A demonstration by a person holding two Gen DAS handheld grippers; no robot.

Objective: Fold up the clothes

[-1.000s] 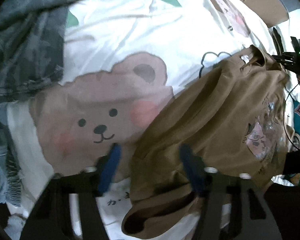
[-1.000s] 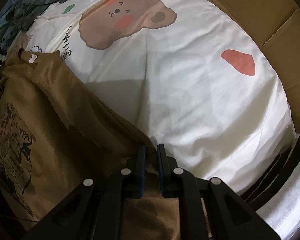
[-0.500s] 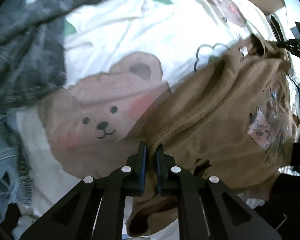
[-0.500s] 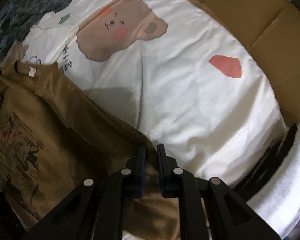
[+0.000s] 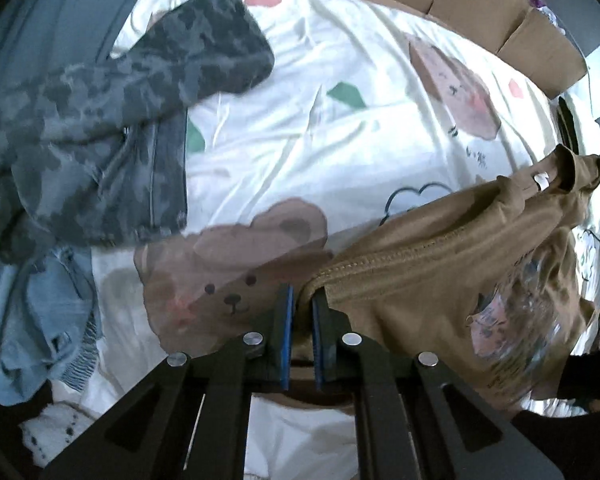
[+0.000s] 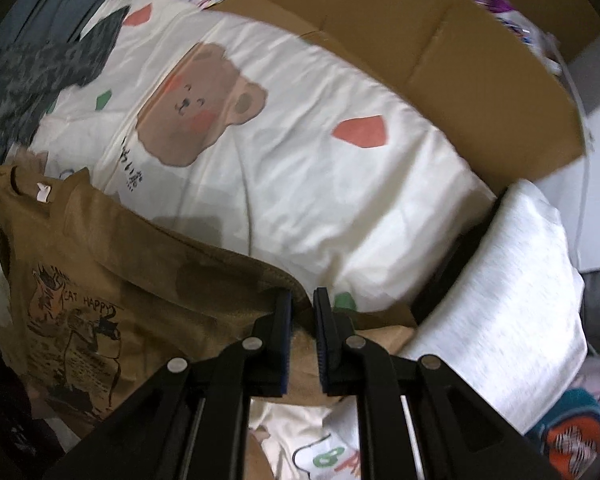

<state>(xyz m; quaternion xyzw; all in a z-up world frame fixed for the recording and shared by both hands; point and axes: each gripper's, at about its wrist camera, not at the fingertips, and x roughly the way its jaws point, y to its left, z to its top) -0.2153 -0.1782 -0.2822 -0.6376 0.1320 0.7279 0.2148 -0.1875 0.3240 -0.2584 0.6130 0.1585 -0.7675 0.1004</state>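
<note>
Rumpled bear-print bedsheet (image 5: 340,152) — pinched brown T-shirt (image 5: 440,272)

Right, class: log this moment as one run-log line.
left tool: shut on brown T-shirt | right tool: shut on brown T-shirt | shirt: lifted over bear-print bedsheet

A home bedroom: a bed under a cream bear-print quilt (image 6: 300,168), with loose clothes (image 5: 100,120) piled on its left, a white pillow (image 6: 512,280) on the right, and opened cardboard boxes (image 6: 440,40) along the far edge.
</note>
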